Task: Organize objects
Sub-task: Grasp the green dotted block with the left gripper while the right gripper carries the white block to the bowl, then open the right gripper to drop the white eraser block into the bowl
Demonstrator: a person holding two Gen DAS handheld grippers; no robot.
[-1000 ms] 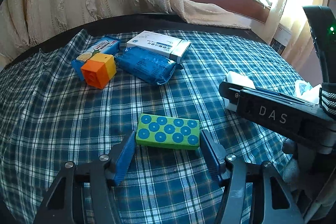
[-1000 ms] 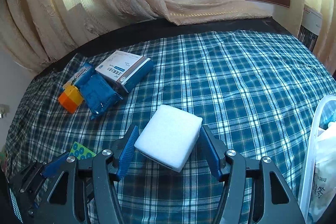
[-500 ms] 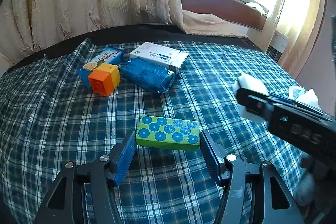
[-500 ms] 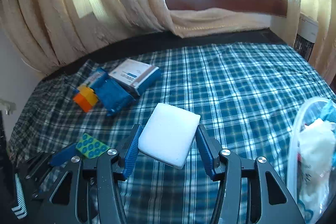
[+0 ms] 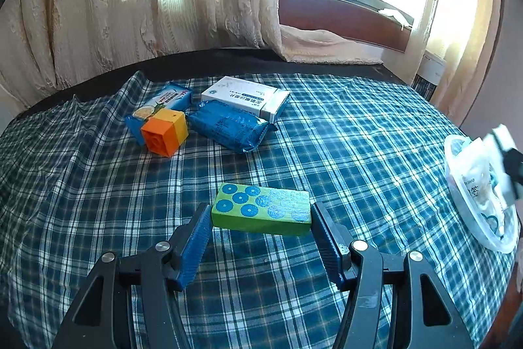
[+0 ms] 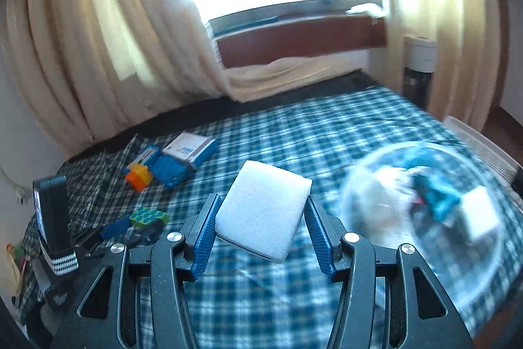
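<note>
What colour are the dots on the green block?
Blue dots on the green block; the left wrist view shows them best.

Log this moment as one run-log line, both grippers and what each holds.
left gripper: shut on green block, on plaid cloth | right gripper: shut on white sponge, beside clear bowl

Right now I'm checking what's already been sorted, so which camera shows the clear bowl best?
The left wrist view: the clear bowl sits sharp at the right edge, though cut off, with packets inside. The right wrist view shows more of the bowl, but motion blur smears its contents.
</note>
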